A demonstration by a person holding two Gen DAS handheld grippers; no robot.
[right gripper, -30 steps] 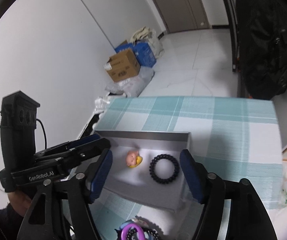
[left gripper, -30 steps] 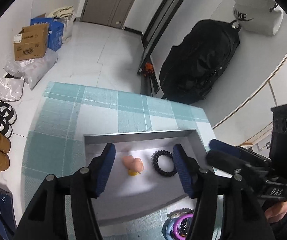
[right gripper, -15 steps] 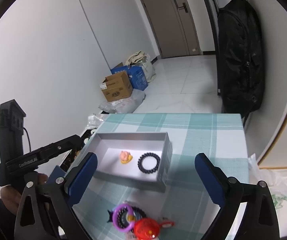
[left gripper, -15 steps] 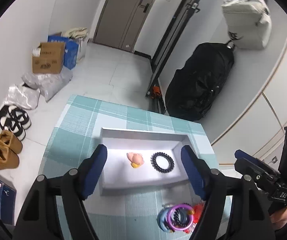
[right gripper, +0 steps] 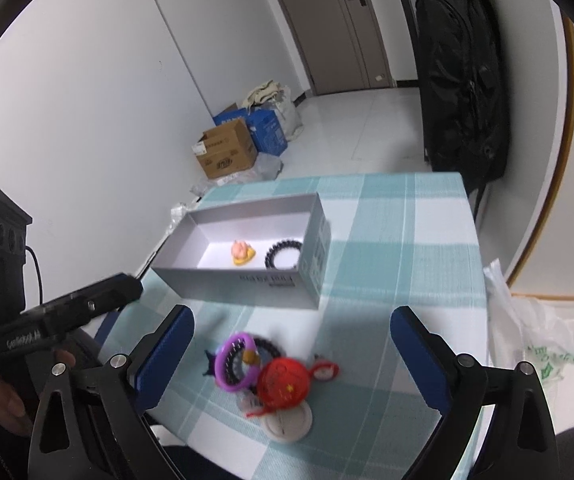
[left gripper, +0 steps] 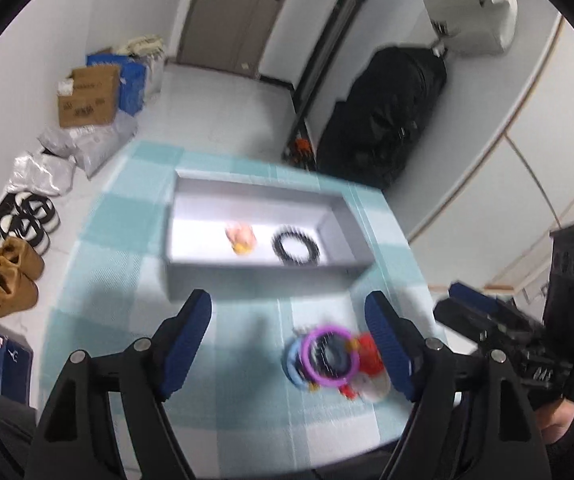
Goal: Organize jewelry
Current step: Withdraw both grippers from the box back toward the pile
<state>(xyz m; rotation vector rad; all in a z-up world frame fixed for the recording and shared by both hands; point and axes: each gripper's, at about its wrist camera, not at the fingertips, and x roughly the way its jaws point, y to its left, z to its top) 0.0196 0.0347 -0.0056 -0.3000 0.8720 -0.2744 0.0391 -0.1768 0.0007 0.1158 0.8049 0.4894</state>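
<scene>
A: Left wrist view. Left gripper [left gripper: 289, 312] sits low in the frame, blue pads spread wide, nothing between them. Picture is motion-blurred.

B: Right wrist view. Right gripper [right gripper: 291, 328] also spread wide and empty, pads at lower left and lower right of the frame.

A: Grey box [left gripper: 247, 276] lies at frame centre on the teal checked tablecloth [left gripper: 107, 320]. Inside it: a pink and yellow charm [left gripper: 241, 238] left of a black beaded bracelet [left gripper: 295, 247]. The two lie near each other, not touching.

B: Same here. Grey box [right gripper: 247, 280] is left of centre, open top; pink and yellow charm [right gripper: 242, 253] and black beaded bracelet [right gripper: 283, 254] lie side by side on its white floor, towards its right end.

A: Loose pile on the cloth at lower right of centre, outside the box: a purple ring [left gripper: 329, 354] on top, a red piece [left gripper: 369, 356] beside it. Pile lies close to the right pad. Cannot resolve the items beneath; too blurred.

B: Pile in my view is bottom centre, between the pads. Purple ring [right gripper: 235, 361] touches a red round ornament [right gripper: 285, 380]; a white disc [right gripper: 287, 424] lies partly under the ornament, and dark beads show under the ring.

A: Right gripper's body [left gripper: 507, 336] enters at the right edge of my frame.

B: Left gripper's body [right gripper: 59, 320] enters at the left edge of mine. Black backpack [right gripper: 459, 80] hangs at upper right.
</scene>
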